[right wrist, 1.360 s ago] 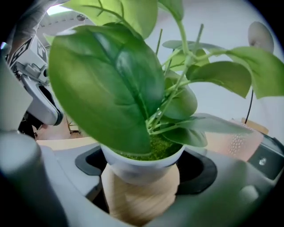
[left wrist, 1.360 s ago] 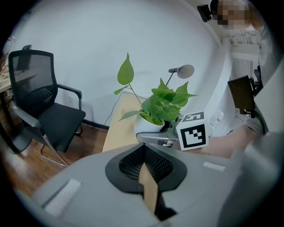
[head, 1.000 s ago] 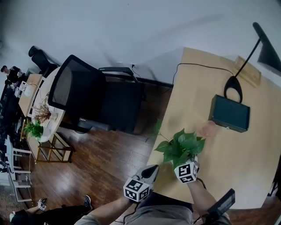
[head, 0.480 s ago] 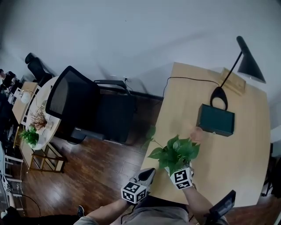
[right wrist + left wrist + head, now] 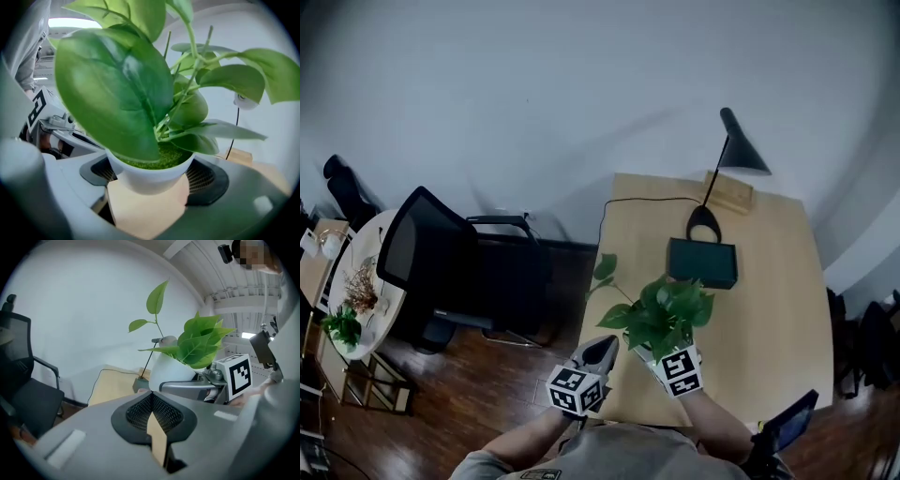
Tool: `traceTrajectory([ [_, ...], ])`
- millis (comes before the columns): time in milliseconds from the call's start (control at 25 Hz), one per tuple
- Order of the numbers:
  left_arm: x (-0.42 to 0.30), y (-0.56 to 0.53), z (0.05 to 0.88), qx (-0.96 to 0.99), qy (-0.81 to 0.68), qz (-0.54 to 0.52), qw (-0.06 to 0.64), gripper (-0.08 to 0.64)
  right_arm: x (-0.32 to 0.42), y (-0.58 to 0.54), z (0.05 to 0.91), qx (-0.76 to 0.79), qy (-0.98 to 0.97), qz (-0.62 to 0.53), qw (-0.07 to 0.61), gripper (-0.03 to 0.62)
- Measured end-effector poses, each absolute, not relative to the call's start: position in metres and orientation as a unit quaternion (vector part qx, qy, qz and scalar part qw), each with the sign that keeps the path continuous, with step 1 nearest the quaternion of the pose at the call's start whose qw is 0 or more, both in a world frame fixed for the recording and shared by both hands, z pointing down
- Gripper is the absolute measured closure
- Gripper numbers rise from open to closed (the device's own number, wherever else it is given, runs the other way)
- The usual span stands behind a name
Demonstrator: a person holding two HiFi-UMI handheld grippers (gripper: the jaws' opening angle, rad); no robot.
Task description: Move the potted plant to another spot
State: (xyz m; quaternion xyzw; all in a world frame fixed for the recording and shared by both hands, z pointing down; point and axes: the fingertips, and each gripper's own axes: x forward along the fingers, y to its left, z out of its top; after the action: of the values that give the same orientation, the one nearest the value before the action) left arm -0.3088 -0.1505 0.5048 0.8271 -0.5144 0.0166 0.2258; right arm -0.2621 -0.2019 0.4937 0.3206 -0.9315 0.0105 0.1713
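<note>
Potted plant (image 5: 664, 312), head view: green leaves spread over the near left part of the wooden tabletop (image 5: 769, 300). The leaves hide the pot. The right gripper (image 5: 663, 349) reaches in beneath the foliage, with its marker cube nearest the person. The left gripper (image 5: 603, 350) sits just beside it at the near left edge of the tabletop and points toward the plant. Farther back on the tabletop stand a dark green box (image 5: 701, 263) and, behind the box, a black lamp (image 5: 727, 159) with its cable running left. A black office chair (image 5: 441, 272) stands on the wood floor to the left of the tabletop.

Left gripper view: the jaws of the left gripper are pressed together with nothing between them. This view shows what the head view hides, namely the white pot (image 5: 169, 370) seen from the side. One jaw of the right gripper lies against the lower wall of the pot, and the marker cube (image 5: 239, 373) is to its right. The underside of the pot is hidden behind that jaw, so contact with the tabletop cannot be determined.

Right gripper view: the right gripper is clenched on the potted plant, with the white pot seated upright between the two jaw pads. Green filling is visible inside the rim, and large leaves occupy most of the view. A strip of tabletop and the thin stem of the lamp appear at the right.
</note>
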Motion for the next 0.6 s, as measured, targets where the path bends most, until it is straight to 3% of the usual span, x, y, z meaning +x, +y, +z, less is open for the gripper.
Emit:
traceTrajectory([
  [240, -0.283, -0.162, 0.478, 0.852, -0.485, 0.003, 0.196, 0.568, -0.235, -0.198, 0.475, 0.353, -0.921, 0.001, 0.165, 0.12],
  [600, -0.252, -0.155, 0.477, 0.874, -0.44, -0.004, 0.203, 0.568, -0.198, -0.183, 0.48, 0.403, -0.898, 0.015, 0.175, 0.12],
])
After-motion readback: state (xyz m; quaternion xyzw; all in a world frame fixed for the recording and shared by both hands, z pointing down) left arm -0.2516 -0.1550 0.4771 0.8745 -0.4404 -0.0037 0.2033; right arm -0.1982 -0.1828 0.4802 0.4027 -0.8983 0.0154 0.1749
